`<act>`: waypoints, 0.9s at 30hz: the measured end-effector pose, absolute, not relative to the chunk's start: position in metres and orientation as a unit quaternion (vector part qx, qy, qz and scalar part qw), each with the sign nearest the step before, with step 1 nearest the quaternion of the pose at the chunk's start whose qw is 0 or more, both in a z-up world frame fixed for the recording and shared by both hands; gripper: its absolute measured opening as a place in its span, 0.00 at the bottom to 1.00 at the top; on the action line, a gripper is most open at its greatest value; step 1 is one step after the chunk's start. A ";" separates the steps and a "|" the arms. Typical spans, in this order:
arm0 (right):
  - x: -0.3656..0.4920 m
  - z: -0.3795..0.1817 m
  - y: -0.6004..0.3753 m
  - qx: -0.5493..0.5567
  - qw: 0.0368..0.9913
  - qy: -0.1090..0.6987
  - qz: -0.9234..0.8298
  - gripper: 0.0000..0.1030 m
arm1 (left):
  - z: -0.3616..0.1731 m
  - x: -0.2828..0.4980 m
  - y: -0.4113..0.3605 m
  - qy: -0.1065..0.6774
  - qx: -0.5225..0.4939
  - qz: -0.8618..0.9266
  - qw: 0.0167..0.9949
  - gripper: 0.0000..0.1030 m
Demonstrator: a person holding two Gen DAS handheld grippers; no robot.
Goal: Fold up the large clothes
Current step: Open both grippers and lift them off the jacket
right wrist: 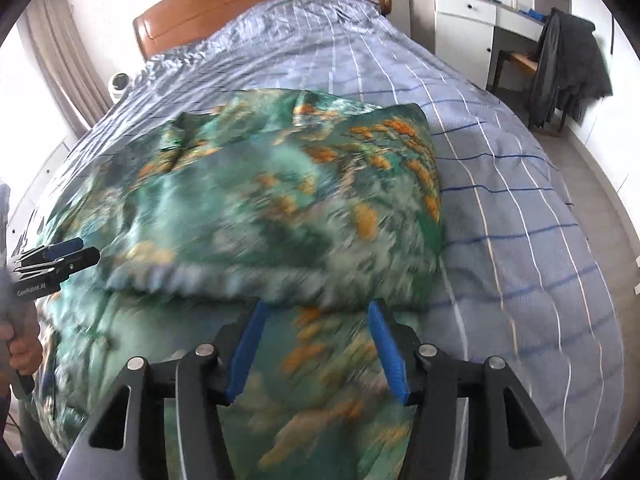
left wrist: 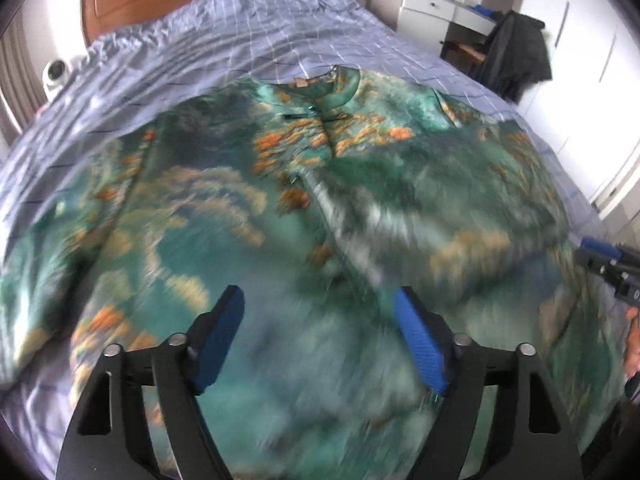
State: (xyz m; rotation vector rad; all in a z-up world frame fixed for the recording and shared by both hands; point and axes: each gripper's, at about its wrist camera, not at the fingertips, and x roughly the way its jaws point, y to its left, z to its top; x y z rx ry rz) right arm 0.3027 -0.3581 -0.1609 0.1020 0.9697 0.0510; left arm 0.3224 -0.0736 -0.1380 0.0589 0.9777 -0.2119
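A bedroom: a bed under a pale blue checked quilt (right wrist: 500,184) fills both views, with a brown wooden headboard (right wrist: 256,4) at its far end. Taking the bed as landmark and going left to right, a small white round device (left wrist: 54,74) sits off its left edge near the headboard, and beyond its right side a white desk with drawers (right wrist: 468,20) stands by the wall, a dark jacket (right wrist: 568,64) draped over the chair there.

On the bed lies the large green satin garment with orange and cream print (left wrist: 304,184), its collar toward the headboard. Its right side is already turned over onto the middle, leaving a straight folded edge toward the bed's right side.

The left gripper (left wrist: 320,344) hangs over the garment's near part, jaws standing wide with nothing between them. The right gripper (right wrist: 320,352) hangs over the near right part, jaws about half open and likewise empty; the cloth lies beneath and ahead of both, not pinched.

The step in hand seems to be taking a fresh hold for the next fold. To do it well, I would pinch only the near hem at two matching points, lift evenly so the slippery satin does not slide, and lay the edge square to the existing crease.
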 end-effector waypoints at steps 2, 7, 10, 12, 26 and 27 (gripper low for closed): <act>0.286 -0.156 -0.345 0.042 0.888 0.457 0.023 0.54 | -0.138 0.305 -0.063 0.468 0.041 -0.093 0.878 0.78; 0.247 -0.153 -0.298 0.032 0.894 0.444 0.043 0.54 | -0.142 0.262 -0.027 0.470 0.048 -0.055 0.880 0.78; 0.227 -0.151 -0.272 0.029 0.897 0.437 0.054 0.54 | -0.144 0.239 -0.003 0.470 0.024 -0.032 0.882 0.79; 0.212 -0.150 -0.253 0.034 0.899 0.432 0.062 0.55 | -0.144 0.230 0.007 0.467 0.012 -0.024 0.884 0.80; 0.150 -0.143 -0.186 0.036 0.903 0.420 0.088 0.60 | -0.149 0.198 0.065 0.459 -0.024 0.032 0.888 0.86; 0.148 -0.142 -0.184 0.032 0.903 0.419 0.088 0.60 | -0.151 0.199 0.074 0.461 -0.033 0.041 0.886 0.86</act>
